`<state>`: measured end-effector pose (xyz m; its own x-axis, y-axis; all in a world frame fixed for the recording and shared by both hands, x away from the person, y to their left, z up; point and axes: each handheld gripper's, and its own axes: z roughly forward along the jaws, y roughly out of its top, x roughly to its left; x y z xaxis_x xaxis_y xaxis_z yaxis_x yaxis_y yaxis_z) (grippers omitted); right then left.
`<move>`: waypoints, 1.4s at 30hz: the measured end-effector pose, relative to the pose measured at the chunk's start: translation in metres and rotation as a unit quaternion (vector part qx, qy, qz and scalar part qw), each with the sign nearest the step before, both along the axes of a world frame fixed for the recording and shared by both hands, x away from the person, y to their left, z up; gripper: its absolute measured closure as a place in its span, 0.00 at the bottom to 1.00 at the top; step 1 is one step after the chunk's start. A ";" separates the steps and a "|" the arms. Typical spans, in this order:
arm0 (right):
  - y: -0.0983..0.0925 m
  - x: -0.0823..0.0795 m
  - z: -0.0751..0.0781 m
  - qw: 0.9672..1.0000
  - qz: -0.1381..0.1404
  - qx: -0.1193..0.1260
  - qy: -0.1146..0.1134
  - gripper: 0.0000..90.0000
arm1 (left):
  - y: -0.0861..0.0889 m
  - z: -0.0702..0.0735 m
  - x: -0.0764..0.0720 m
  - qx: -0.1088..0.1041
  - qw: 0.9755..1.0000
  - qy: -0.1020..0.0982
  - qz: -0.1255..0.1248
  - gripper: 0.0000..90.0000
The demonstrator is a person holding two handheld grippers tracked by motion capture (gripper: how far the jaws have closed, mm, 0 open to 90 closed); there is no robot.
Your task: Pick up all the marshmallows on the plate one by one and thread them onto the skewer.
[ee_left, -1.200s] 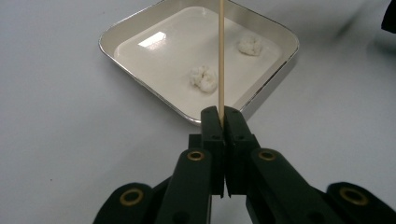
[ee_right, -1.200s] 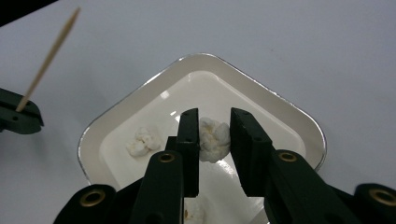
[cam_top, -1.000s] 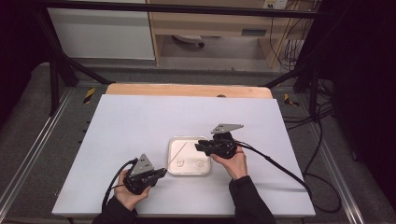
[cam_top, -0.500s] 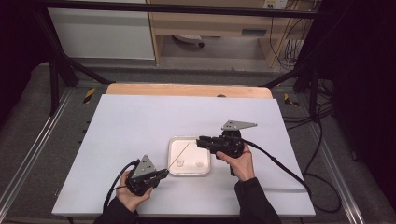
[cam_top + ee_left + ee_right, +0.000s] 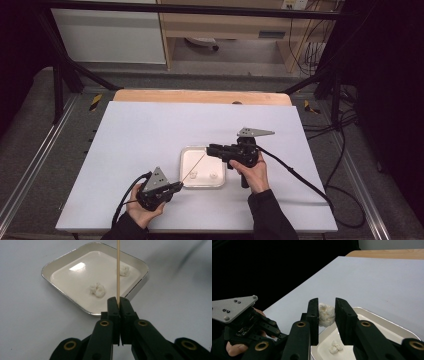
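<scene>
Skewer [image 5: 118, 270]: a thin, straight, pale wooden stick, clamped at its near end between the closed jaws of the left gripper [image 5: 118, 302]. In the left gripper view it rises straight up from the pads and runs out over the tray [image 5: 62, 261]. In the high view the left gripper [image 5: 176, 187] lies low at the near edge of the table [image 5: 130, 130], just beside the tray's near left corner, and the skewer [image 5: 194, 169] slants from it up across the tray [image 5: 186, 167] toward the right gripper [image 5: 211, 148].

Inside the tray, a square, shallow dish with a shiny metal rim and a white floor, lie two small white crumbly lumps [image 5: 98, 289], apart from each other; one sits near the middle of the floor, the other [image 5: 124, 270] nearer a far wall.

Farther on, the right gripper [image 5: 326, 312] is raised above the tray's far right part. Its jaws press from both sides on a soft white ball [image 5: 326, 314], rounded and slightly dimpled. Below it, in the right gripper view, one lump [image 5: 334, 346] rests on the tray floor.
</scene>
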<state>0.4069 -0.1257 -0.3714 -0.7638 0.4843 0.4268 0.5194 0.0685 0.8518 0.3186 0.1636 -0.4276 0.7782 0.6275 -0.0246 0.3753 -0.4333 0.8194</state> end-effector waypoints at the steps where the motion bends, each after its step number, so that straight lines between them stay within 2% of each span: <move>1: 0.001 0.000 0.000 1.000 0.000 0.001 0.001 0.82 | 0.000 0.000 0.000 0.000 1.000 -0.001 0.000 0.98; 14: 0.005 -0.001 -0.004 1.000 0.019 0.018 0.016 0.84 | -0.001 0.000 -0.002 -0.004 1.000 -0.008 -0.003 0.98; 24: 0.007 -0.004 -0.007 0.999 0.038 0.026 0.025 0.87 | -0.001 -0.001 -0.002 0.002 1.000 -0.012 -0.011 0.98; 42: 0.011 -0.009 -0.012 0.999 0.041 0.021 0.029 0.87 | -0.004 -0.003 -0.003 0.002 1.000 -0.012 -0.013 0.99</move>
